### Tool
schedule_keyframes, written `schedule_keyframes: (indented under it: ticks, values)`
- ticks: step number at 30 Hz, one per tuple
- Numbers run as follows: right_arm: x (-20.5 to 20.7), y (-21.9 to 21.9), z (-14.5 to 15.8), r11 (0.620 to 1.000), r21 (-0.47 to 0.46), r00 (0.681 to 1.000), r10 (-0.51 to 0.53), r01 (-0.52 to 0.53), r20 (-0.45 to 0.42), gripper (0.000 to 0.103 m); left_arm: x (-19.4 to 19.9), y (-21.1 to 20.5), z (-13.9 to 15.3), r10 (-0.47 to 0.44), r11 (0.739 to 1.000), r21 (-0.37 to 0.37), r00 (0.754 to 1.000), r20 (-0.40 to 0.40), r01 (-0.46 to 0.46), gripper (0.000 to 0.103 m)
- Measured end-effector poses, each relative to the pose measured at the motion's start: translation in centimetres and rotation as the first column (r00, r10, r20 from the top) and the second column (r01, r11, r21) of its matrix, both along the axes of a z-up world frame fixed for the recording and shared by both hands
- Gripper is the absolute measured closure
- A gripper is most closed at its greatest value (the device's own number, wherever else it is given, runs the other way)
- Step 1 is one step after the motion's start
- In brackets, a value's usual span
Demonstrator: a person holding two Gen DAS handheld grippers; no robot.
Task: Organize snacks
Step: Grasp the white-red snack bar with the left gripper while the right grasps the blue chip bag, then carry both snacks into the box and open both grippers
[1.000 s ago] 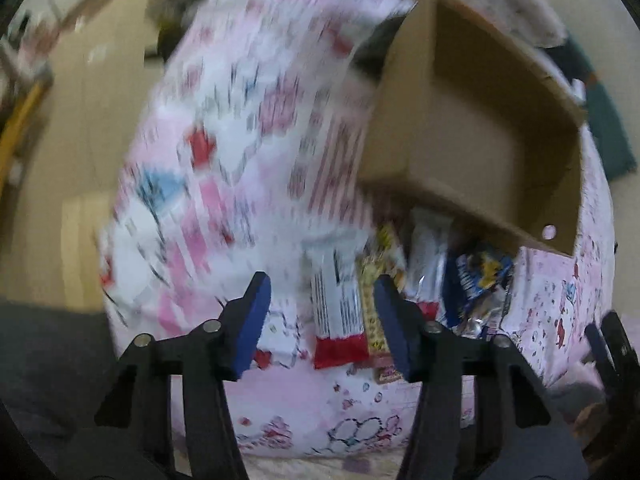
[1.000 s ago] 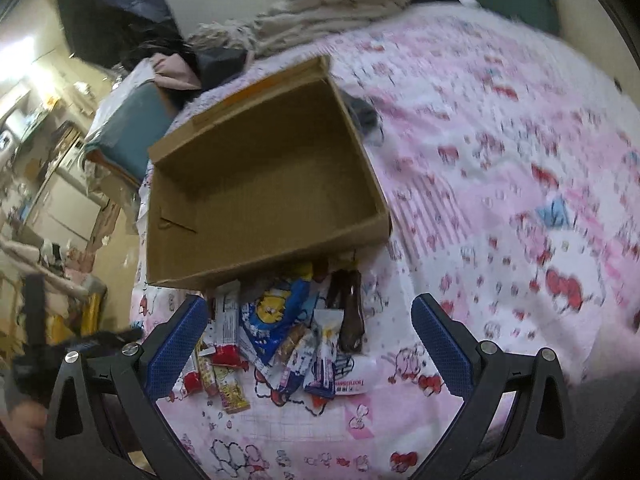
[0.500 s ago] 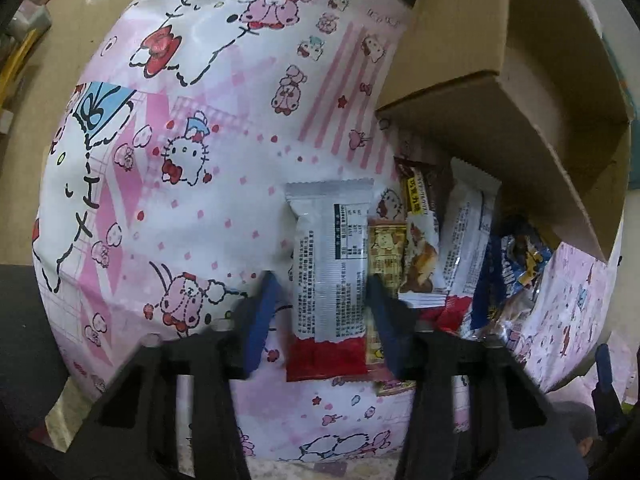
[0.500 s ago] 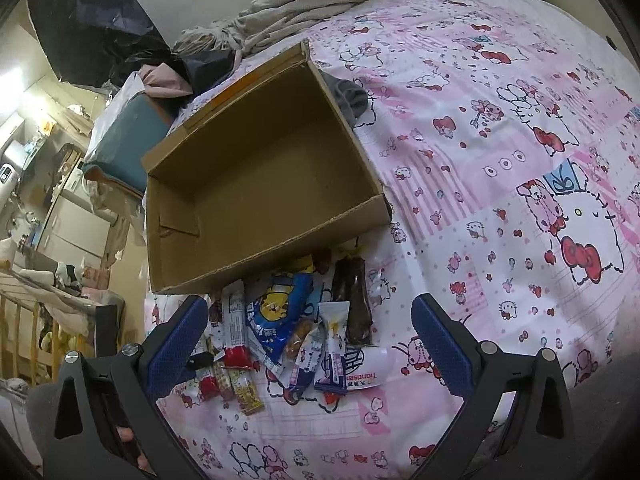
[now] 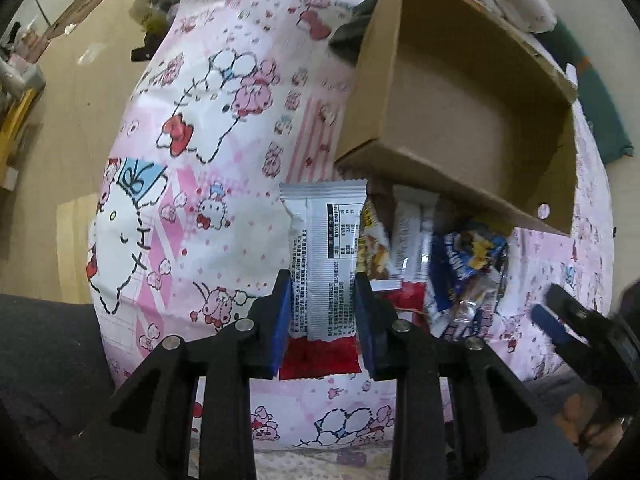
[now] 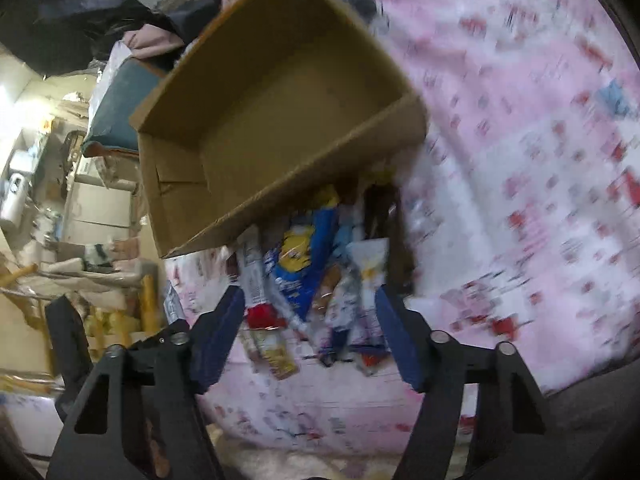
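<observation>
A second ago the left hand-held gripper (image 5: pixel 322 312) stood wide over the pink cartoon-print bed cover (image 5: pixel 208 184) with the white-and-red snack bar (image 5: pixel 322 264) lying below its gap; now its blue pads press the bar's two long edges, and the bar stands up in the grip, white printed end away from the camera and red end nearest it, clear of the cover. The right hand-held gripper (image 6: pixel 310 332) was spread as wide as it goes, high above the heap; now it sits lower and closer, its view smeared with motion, and its jaws are closing, with several wrappers between them but the pads not yet pressing any.

The open cardboard box (image 5: pixel 460 92) lies on the bed cover beyond both tools, its near wall just behind the snack pile (image 6: pixel 312 272). In the left wrist view the pile sits to the right of the held bar, between it and the box wall. In the right wrist view the blue-and-yellow packet (image 6: pixel 300 256) lies in the middle of the gap, and a slim white bar with a red end (image 6: pixel 256 280) lies just inside the left pad.

Both tools point steeply down at the bed. One blue pad of the right tool also shows at the lower right edge of the left wrist view, well apart from the held bar.
</observation>
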State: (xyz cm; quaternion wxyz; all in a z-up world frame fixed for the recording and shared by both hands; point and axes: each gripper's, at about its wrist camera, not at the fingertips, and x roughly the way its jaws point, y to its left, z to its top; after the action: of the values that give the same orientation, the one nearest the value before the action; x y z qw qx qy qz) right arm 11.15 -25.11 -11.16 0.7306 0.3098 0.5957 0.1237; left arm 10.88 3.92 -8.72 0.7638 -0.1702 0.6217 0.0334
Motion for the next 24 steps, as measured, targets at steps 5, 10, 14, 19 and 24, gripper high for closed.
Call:
schedule_keyframes:
  ticks: [5, 10, 14, 19, 24]
  values:
    - [3.1, 3.1, -2.1, 0.996, -0.075, 0.998, 0.035, -0.039, -0.046, 0.035, -0.1, 0.3, 0.3, 0.02, 0.999, -0.034, 1.0, 0.004, -0.02, 0.077]
    - [6.2, 5.5, -4.5, 0.985, -0.153, 0.996, 0.07, -0.079, -0.063, 0.035, -0.4, 0.9, 0.5, 0.024, 0.998, -0.053, 1.0, 0.017, -0.023, 0.077]
    - [7.3, 7.0, -5.7, 0.97, -0.196, 0.989, 0.129, -0.142, -0.079, 0.052, -0.3, 1.1, 0.8, 0.029, 0.997, -0.067, 0.999, 0.026, -0.027, 0.077]
    - [6.1, 7.2, -4.5, 0.966, -0.197, 0.986, 0.162, -0.166, -0.04, 0.071, 0.0, 1.0, 1.2, 0.027, 0.997, -0.067, 0.999, 0.034, -0.025, 0.077]
    - [3.5, 5.5, -1.8, 0.989, -0.094, 0.993, 0.118, -0.117, 0.01, 0.075, 0.1, 1.1, 1.9, 0.036, 0.998, -0.061, 0.998, 0.057, -0.032, 0.077]
